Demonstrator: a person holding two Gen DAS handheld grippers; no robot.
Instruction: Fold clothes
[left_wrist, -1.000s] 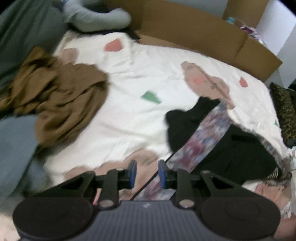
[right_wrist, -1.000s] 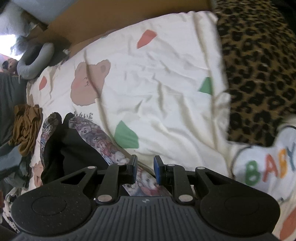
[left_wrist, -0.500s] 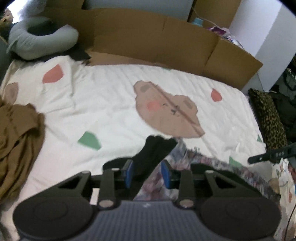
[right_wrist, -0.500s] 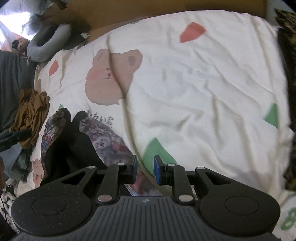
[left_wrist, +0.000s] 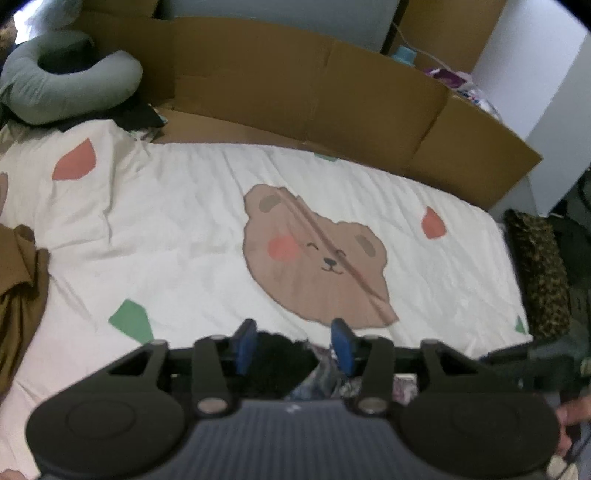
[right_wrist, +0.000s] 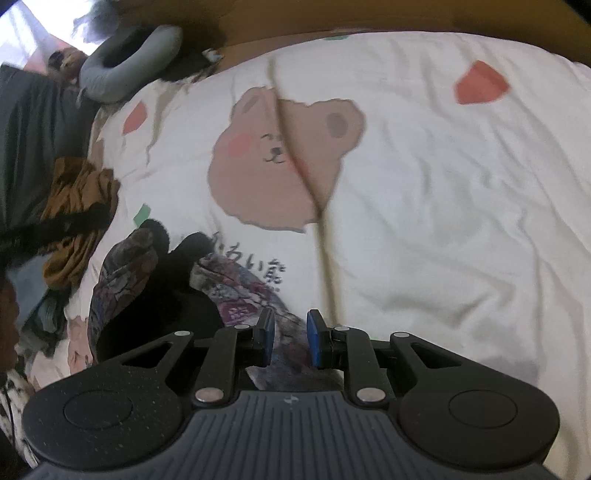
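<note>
A black garment with a purple patterned trim (right_wrist: 236, 291) lies bunched on the bear-print bedsheet (right_wrist: 443, 206), at its near left. My right gripper (right_wrist: 290, 336) is shut on the patterned edge, which runs between its blue pads. In the left wrist view the garment's black part (left_wrist: 280, 350) lies between the pads of my left gripper (left_wrist: 293, 346). Its jaws are opening, with clear gaps to the cloth on both sides. Most of the garment is hidden under the gripper body there.
A brown garment (left_wrist: 18, 288) is heaped at the sheet's left edge. A grey neck pillow (left_wrist: 66, 85) sits at the far left corner. Cardboard panels (left_wrist: 332, 92) wall the far side, and a leopard-print cushion (left_wrist: 539, 273) lies at the right.
Both grippers have swept across the bed, bringing the garment near the printed bear. The left jaws, earlier narrow around the patterned trim, now stand much wider. The right jaws are unchanged.
</note>
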